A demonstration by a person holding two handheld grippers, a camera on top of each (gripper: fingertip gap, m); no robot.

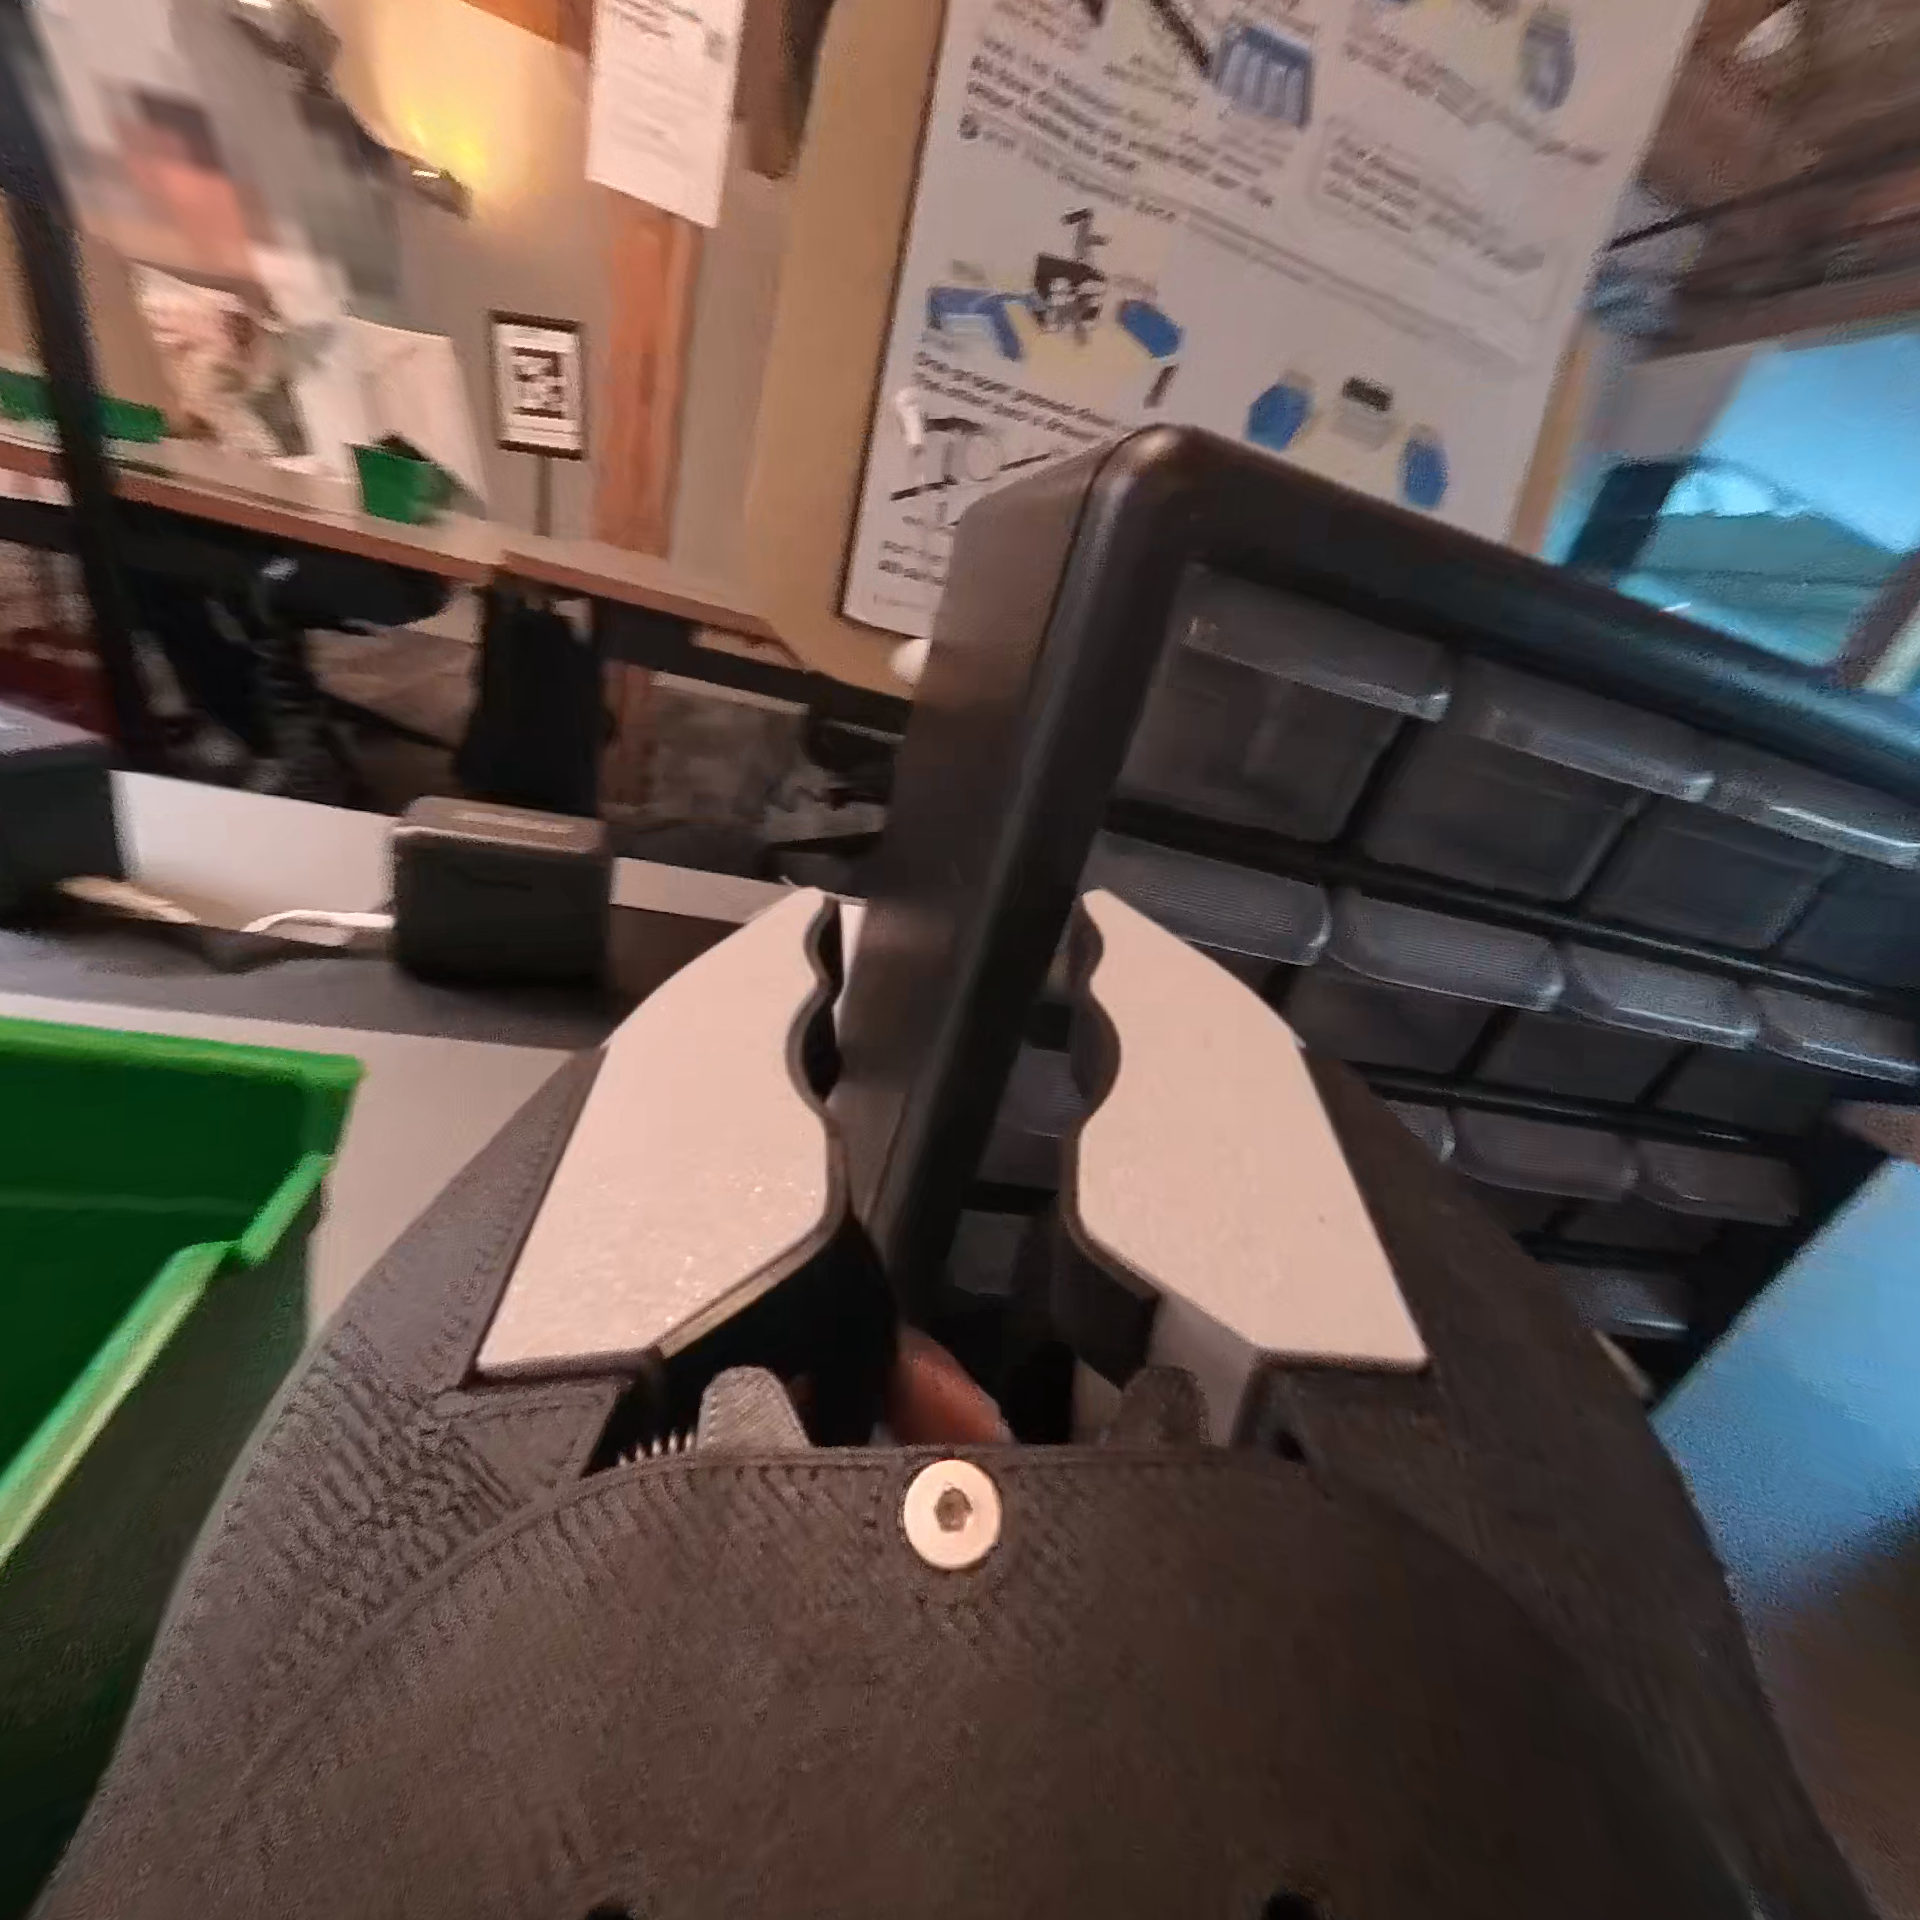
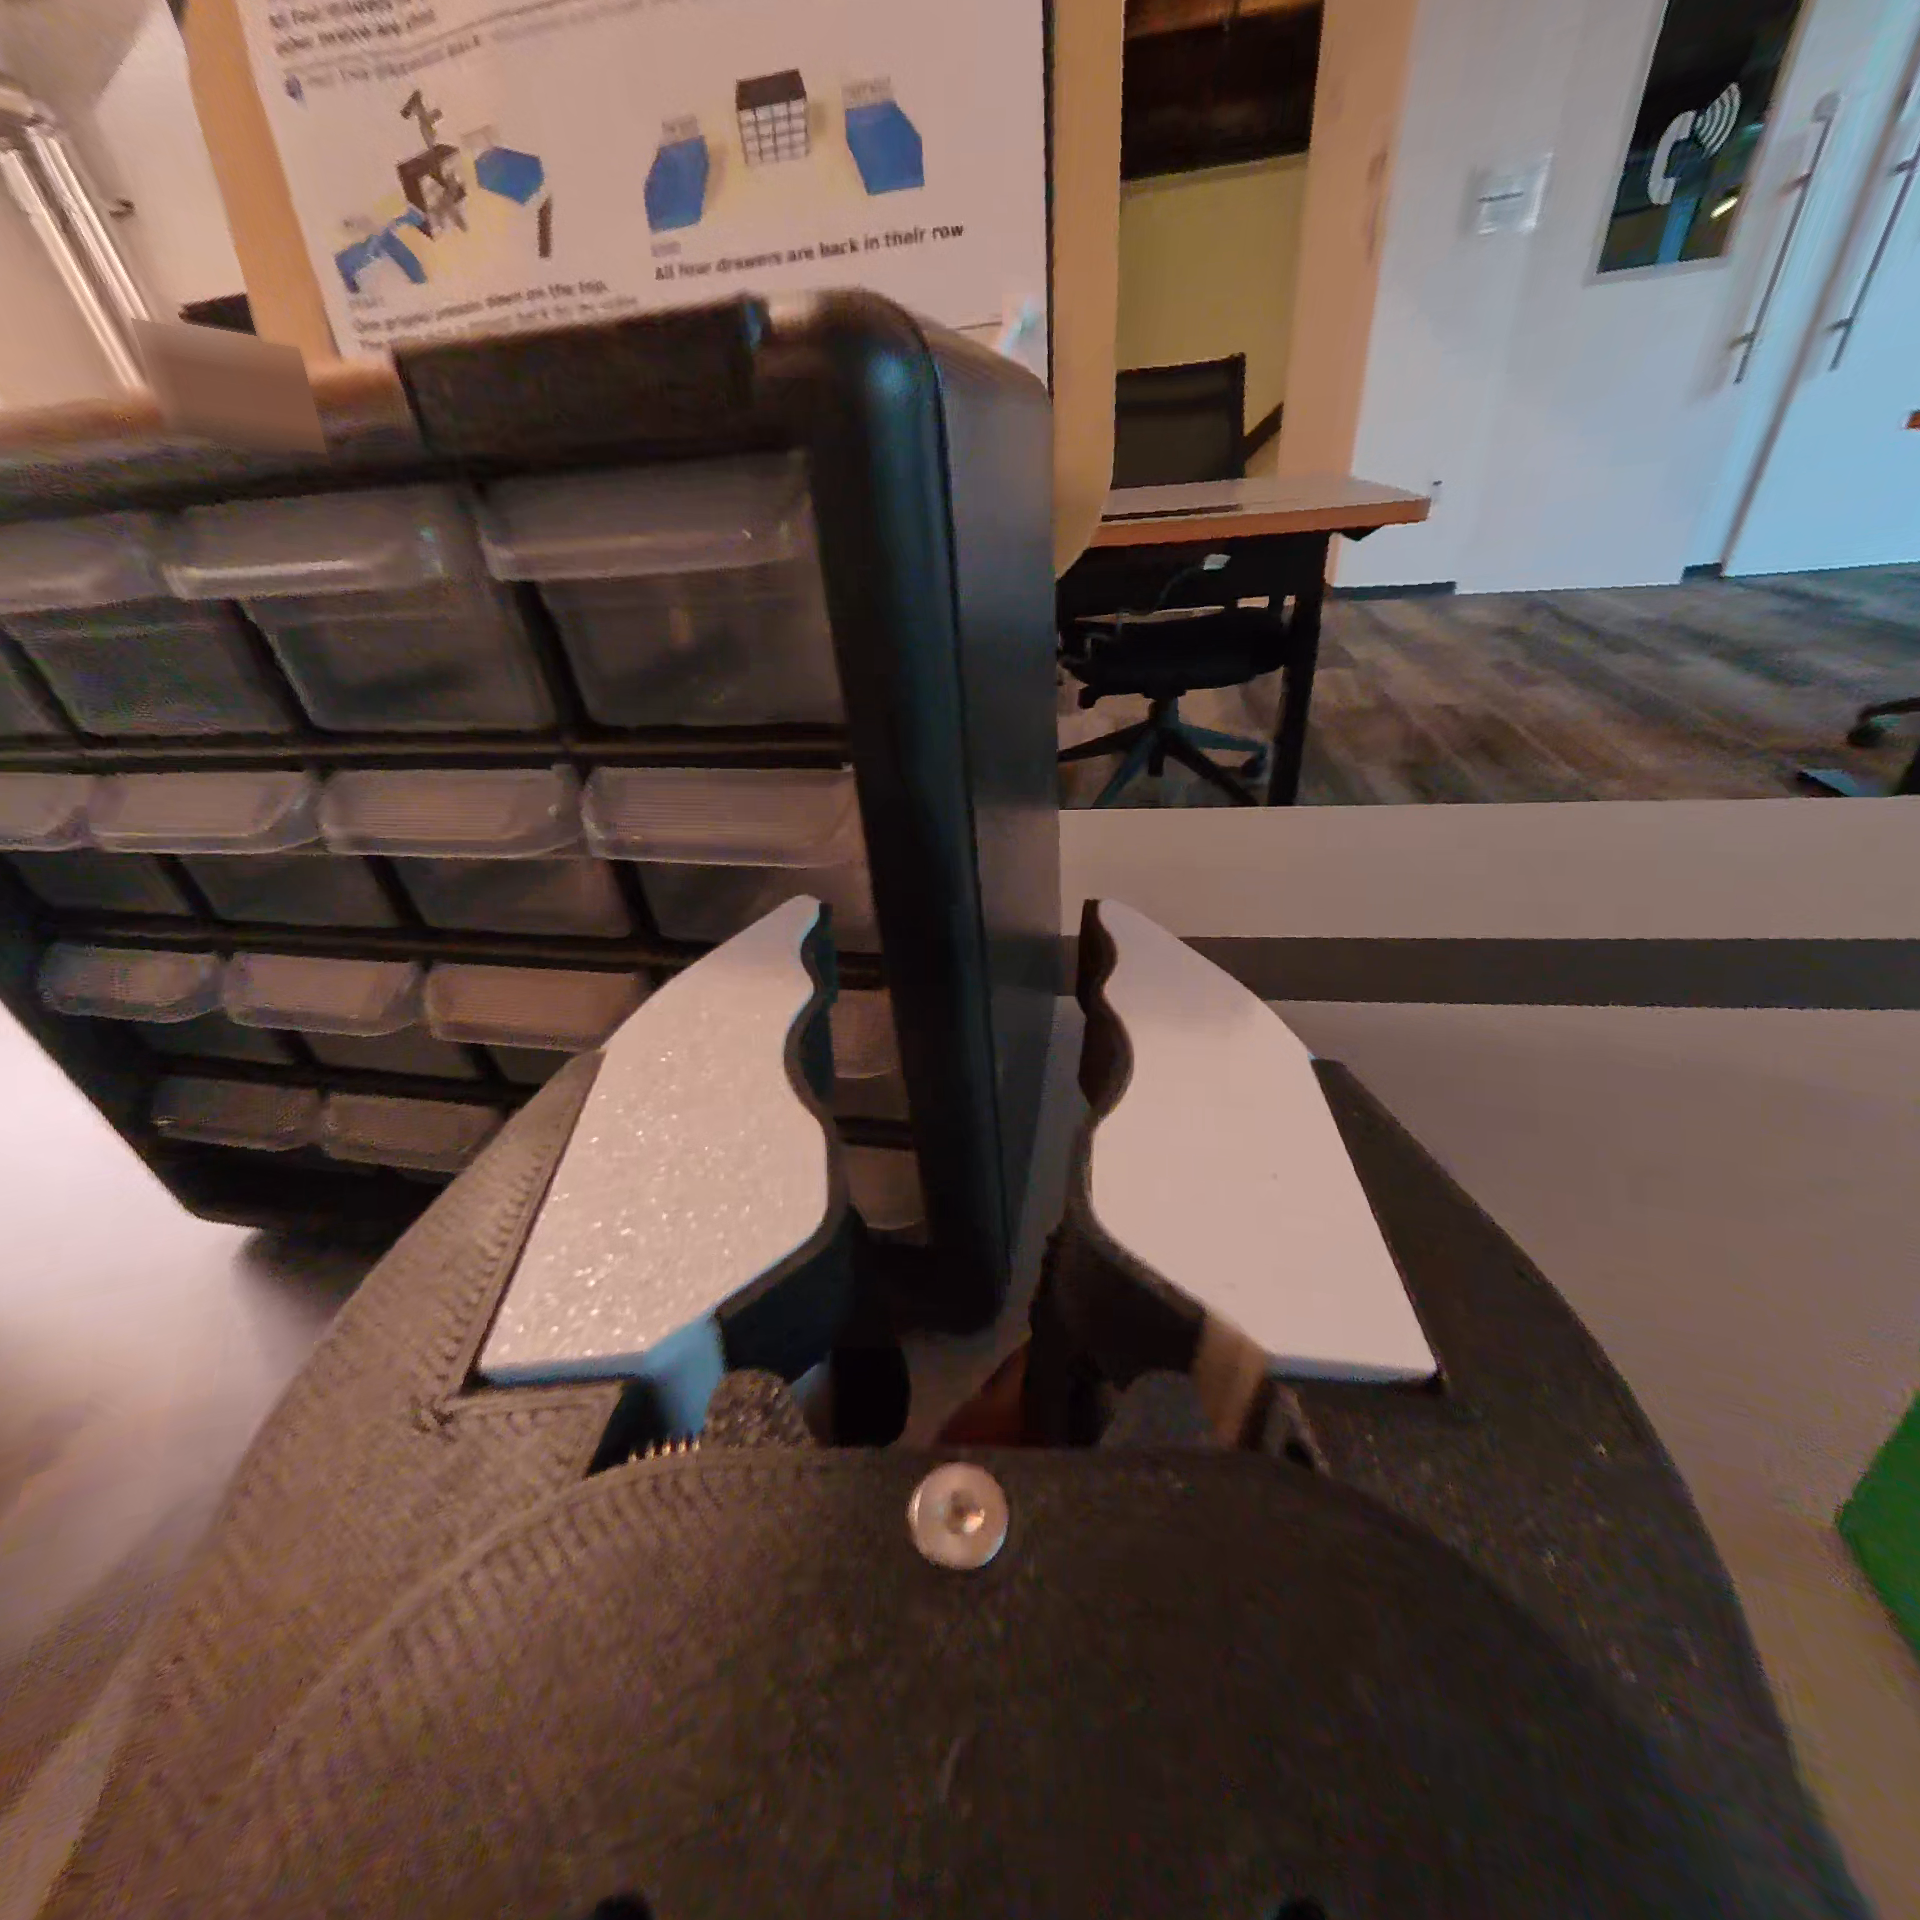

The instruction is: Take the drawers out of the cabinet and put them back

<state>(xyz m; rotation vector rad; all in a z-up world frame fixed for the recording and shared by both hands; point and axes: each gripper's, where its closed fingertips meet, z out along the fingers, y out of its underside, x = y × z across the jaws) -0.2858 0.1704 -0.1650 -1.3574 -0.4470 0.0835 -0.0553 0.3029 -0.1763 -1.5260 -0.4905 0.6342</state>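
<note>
A black cabinet (image 1: 1039,644) holds rows of clear small drawers (image 1: 1507,810), all pushed in as far as I can see. It looks tilted in the left wrist view. My left gripper (image 1: 956,925) is shut on the cabinet's left front edge, with one finger on the side wall and one on the front. In the right wrist view, the cabinet (image 2: 935,623) and its drawers (image 2: 395,644) fill the left half. My right gripper (image 2: 954,920) is shut on the cabinet's right front edge in the same way.
A green bin (image 1: 156,1195) stands close on the left, and a green corner (image 2: 1886,1507) shows at the right edge. A small black box (image 1: 499,894) sits on the grey table (image 2: 1558,1143). An instruction poster (image 2: 644,156) stands behind the cabinet. An office chair (image 2: 1174,644) is beyond the table.
</note>
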